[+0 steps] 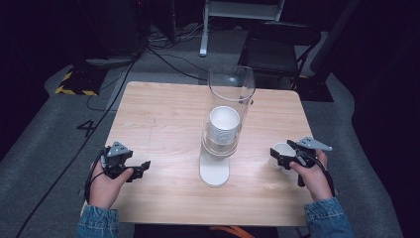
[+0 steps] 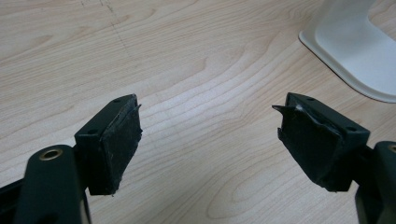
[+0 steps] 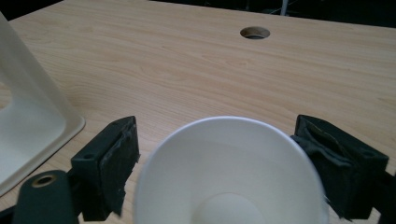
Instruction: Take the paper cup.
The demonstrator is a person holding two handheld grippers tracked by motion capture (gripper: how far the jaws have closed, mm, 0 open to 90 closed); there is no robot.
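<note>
Right gripper (image 1: 278, 154), lower right of the high view: jaws spread wide on either side of a white paper cup (image 1: 281, 150) that stands upright on the table (image 1: 163, 119). In the right gripper view the cup (image 3: 229, 172) fills the bottom centre, mouth up; the left pad stands apart from its wall, while the right pad sits just beside the rim, and I cannot tell whether it touches. Reading: the cup stands on its own, not pinched.

Left gripper (image 1: 141, 167), lower left of the high view: jaws spread, nothing between them, bare wood beneath in the left gripper view (image 2: 205, 140). Likely parked clear so the centre stays free.

Centre of the high view: a clear tube (image 1: 231, 101) on a white stand (image 1: 214, 171), holding a stack of white cups (image 1: 224, 124). The tube keeps the stack upright and aligned, and the gap at its foot probably lets one cup be drawn out from below.

The single cup sits well right of the stand, near the table's right edge. Judged step: one cup taken from the holder and set down, mouth up and ready for use.
</note>
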